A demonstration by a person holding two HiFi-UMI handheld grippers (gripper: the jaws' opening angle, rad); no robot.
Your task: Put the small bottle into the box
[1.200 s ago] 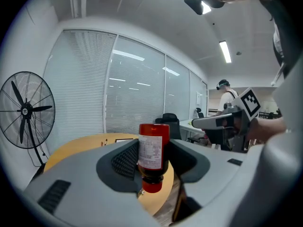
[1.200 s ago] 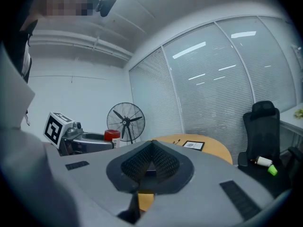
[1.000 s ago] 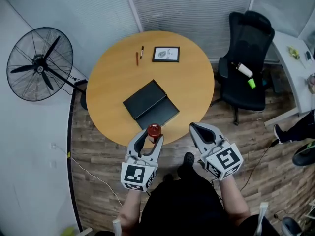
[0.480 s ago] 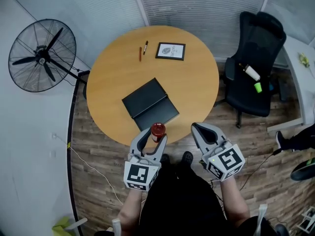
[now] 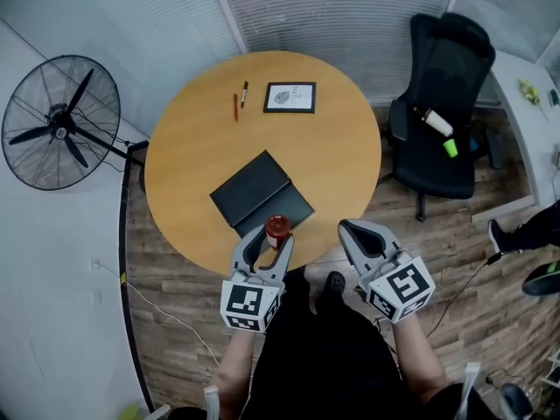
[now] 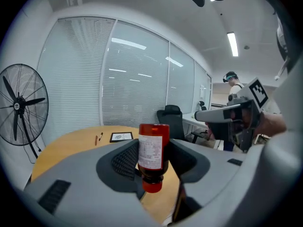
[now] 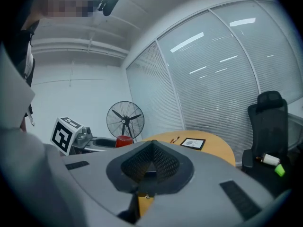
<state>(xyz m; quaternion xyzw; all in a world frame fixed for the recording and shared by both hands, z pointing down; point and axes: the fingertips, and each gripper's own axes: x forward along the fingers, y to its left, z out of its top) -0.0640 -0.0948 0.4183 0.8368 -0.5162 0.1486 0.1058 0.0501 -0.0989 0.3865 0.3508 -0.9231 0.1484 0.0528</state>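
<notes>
Left gripper view, labelled small bottle [image 6: 151,150], head view, black box [image 5: 255,191]

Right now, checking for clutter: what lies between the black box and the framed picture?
Only bare tabletop separates black box and framed picture, per the head view.

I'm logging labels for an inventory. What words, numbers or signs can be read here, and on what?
No text here is legible.
Label on the small bottle: too small to read.
Print on the framed card on the table: too blurred to read.
Cubes on left gripper and right gripper: square patterns, no words.
</notes>
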